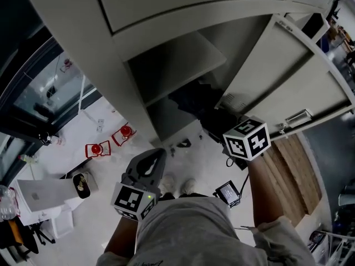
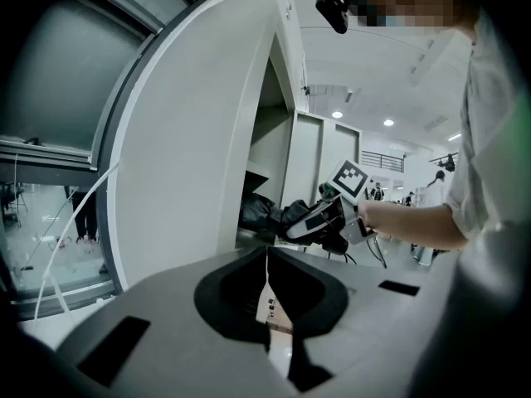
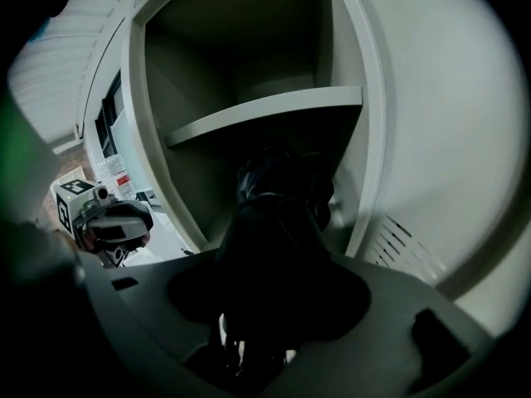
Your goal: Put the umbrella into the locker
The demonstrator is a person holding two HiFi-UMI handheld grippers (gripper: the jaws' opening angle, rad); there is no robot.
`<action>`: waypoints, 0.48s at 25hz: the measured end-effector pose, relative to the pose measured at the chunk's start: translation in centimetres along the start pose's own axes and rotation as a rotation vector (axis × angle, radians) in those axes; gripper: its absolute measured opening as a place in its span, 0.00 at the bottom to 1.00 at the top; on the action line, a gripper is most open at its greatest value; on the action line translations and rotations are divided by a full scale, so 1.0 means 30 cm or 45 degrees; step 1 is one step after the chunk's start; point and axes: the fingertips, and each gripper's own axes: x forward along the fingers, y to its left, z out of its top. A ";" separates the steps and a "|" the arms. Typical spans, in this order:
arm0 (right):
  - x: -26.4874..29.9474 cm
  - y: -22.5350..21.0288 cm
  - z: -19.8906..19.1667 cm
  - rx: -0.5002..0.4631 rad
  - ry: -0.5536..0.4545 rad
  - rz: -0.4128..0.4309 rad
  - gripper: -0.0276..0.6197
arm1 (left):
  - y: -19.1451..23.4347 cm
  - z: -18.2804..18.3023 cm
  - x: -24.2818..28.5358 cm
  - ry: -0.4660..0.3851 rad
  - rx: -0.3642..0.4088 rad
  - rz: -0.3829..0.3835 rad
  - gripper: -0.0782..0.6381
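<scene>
A black folded umbrella (image 1: pixel 193 101) pokes into the lower compartment of the open grey locker (image 1: pixel 83 43), beneath its shelf (image 1: pixel 178 61). My right gripper (image 1: pixel 217 123) is shut on the umbrella's near end, right at the locker's mouth. In the right gripper view the umbrella (image 3: pixel 278 214) fills the space between the jaws and reaches under the shelf (image 3: pixel 265 110). My left gripper (image 1: pixel 156 155) hangs lower and to the left, outside the locker, shut with nothing in it. The left gripper view shows its jaws (image 2: pixel 267 282) meeting in a thin seam, with the right gripper (image 2: pixel 309 220) and umbrella (image 2: pixel 264 212) beyond.
The locker door (image 1: pixel 294 79) stands swung open to the right. Two red objects (image 1: pixel 97 148) (image 1: pixel 125 132) and a white box (image 1: pixel 40 195) sit on the floor at the left, by a glass wall. A small device with a cable (image 1: pixel 228 192) hangs by my right arm.
</scene>
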 end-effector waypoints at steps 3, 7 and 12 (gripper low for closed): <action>0.030 -0.006 0.012 -0.011 0.012 0.019 0.38 | 0.009 0.001 -0.006 0.000 -0.002 0.012 0.14; 0.072 -0.016 0.030 -0.023 0.022 0.037 0.38 | 0.018 -0.005 -0.008 0.001 -0.013 0.022 0.14; 0.131 -0.025 0.037 -0.027 0.046 0.061 0.38 | 0.023 -0.009 -0.011 0.009 -0.018 0.033 0.14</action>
